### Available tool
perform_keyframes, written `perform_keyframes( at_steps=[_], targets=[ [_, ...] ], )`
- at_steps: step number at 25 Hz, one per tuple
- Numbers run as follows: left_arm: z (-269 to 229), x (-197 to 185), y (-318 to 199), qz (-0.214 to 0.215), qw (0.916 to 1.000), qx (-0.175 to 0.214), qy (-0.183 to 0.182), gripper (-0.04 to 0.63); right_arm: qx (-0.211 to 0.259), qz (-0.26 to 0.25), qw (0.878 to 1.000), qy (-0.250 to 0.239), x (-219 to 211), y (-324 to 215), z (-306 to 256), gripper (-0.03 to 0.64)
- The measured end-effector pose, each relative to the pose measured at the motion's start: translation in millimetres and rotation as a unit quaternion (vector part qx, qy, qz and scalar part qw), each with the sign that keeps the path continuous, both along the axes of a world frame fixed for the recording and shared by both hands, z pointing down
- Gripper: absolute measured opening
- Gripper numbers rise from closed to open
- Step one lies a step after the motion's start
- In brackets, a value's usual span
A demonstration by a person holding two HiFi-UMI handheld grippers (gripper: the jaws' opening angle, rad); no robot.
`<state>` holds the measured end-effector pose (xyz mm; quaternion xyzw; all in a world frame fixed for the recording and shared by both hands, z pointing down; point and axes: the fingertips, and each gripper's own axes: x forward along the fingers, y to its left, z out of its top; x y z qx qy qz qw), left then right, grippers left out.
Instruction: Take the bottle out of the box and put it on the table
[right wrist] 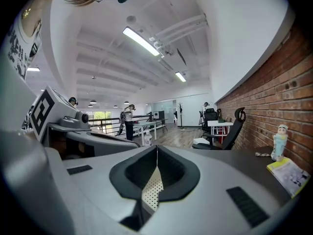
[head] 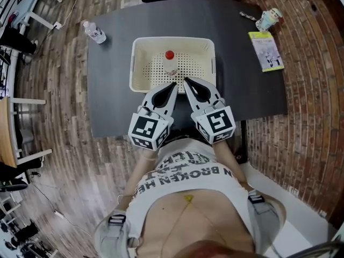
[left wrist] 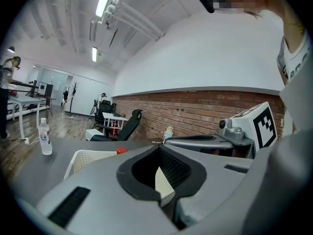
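Nearest the head camera, the person's white printed shirt (head: 185,168) is filling the bottom of the view, with both arms reaching forward from it. Just beyond, the left gripper (head: 174,84) and the right gripper (head: 186,81) are lying side by side. They are angling toward each other, with their tips hanging over the near rim of the box (head: 137,63).

Seen in its own view, the left gripper (left wrist: 159,150) is pressing its jaws fully together. The tips are meeting with nothing between them, and only perforated box wall is showing through the hollow behind them. The right gripper (right wrist: 156,150) is doing the same in its view: its jaws are closed tip to tip and gripping nothing.

Just ahead of both sets of tips, the bottle (head: 170,63) is standing upright inside the box with its red cap on top, and neither gripper is holding it. In the left gripper view only that cap is peeking over the box rim, to the left of the jaws.

The box is sitting on the dark table (head: 113,90). Farther out, a clear water bottle (head: 94,32) is standing at the table's far left corner. Toward the far right, a yellow-green booklet (head: 266,51) is lying flat, with a small figure (head: 269,19) near it at the far edge. Beyond the table, an office chair (left wrist: 128,126) is standing by the brick wall.
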<state>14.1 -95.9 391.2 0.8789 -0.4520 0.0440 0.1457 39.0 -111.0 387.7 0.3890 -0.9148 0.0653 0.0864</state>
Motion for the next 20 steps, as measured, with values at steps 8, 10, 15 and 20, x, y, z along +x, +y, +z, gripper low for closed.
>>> perform_keyframes(
  at_steps=[8,10,15,20],
  targets=[
    [2,-41,-15,0.019,0.9998,-0.002,0.009,0.006,-0.003,0.018,1.0,0.008,-40,-13,4,0.009],
    [4,-51,-17,0.024,0.9996,-0.003,0.011,0.006,-0.005,0.024,1.0,0.011,-49,-15,6,0.009],
    [7,-75,-20,0.034,0.9993,-0.003,0.013,0.006,-0.006,0.044,0.999,0.015,-67,-19,12,0.009],
    [12,-83,-21,0.05,0.9988,-0.002,0.001,0.006,-0.008,0.07,0.997,0.009,-66,-22,15,0.009]
  ],
)
